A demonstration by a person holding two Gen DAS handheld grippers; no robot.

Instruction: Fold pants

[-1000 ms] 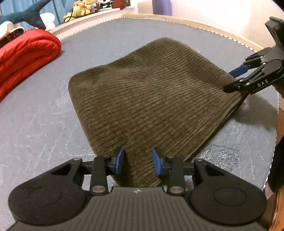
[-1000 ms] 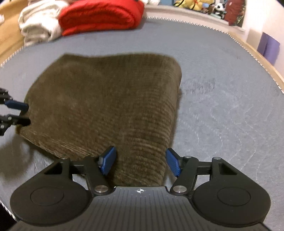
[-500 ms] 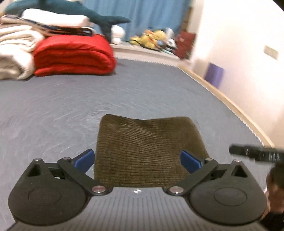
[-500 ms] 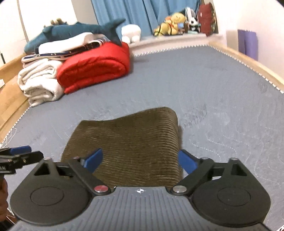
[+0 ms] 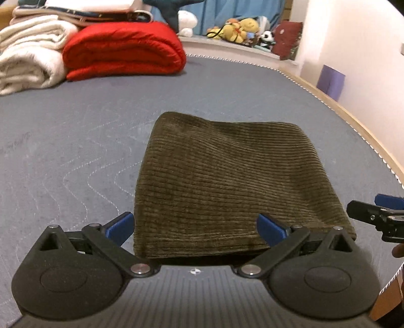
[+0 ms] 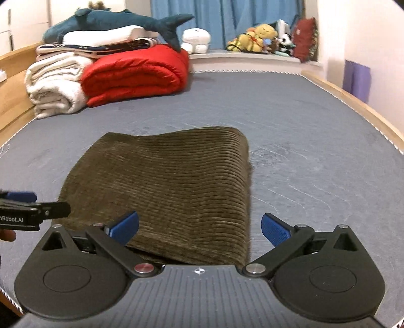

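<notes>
The olive-brown corduroy pants (image 5: pixel 227 181) lie folded into a compact rectangle on the grey mattress (image 5: pixel 75 141); they also show in the right wrist view (image 6: pixel 171 186). My left gripper (image 5: pixel 195 228) is open wide and empty, just in front of the fold's near edge. My right gripper (image 6: pixel 199 228) is open wide and empty at the fold's near right corner. The right gripper's tip shows at the right edge of the left wrist view (image 5: pixel 376 214), and the left gripper's tip at the left edge of the right wrist view (image 6: pixel 32 212).
A rolled red blanket (image 6: pixel 136 73) and folded white blankets (image 6: pixel 53 83) sit at the far left of the mattress, with a plush shark (image 6: pixel 121 21) on top. Stuffed toys (image 6: pixel 265 37) line the far ledge. A wooden bed frame (image 6: pixel 353 101) runs along the right.
Both grippers let go of the pants, opened wide and drew back from the fold. The pants now lie flat and still on the mattress.
</notes>
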